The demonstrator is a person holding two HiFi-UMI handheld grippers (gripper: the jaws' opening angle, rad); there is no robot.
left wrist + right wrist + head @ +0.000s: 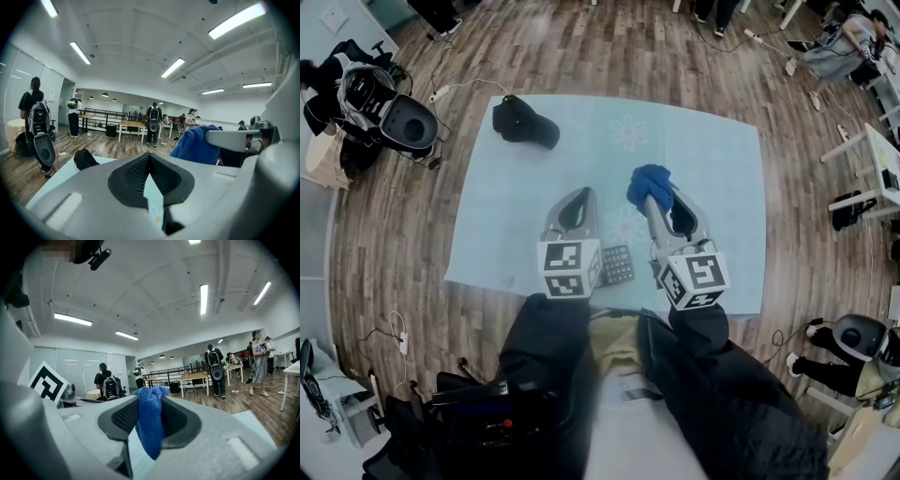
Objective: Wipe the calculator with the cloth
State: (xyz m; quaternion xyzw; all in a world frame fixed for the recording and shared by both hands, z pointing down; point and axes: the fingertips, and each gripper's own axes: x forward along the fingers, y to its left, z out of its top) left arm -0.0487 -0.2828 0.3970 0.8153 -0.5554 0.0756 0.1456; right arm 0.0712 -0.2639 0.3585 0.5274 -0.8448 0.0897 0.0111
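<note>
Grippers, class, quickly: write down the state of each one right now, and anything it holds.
Left gripper: closed, holding nothing.
Right gripper: closed on the blue cloth.

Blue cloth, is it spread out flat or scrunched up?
Scrunched up: the blue cloth is bunched into a wad, pinched between the jaws of the right gripper, not laid flat.

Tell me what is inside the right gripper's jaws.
A blue cloth, pinched in the right gripper and bunched beyond its tips. The jaws cover the clamped part of it.
</note>
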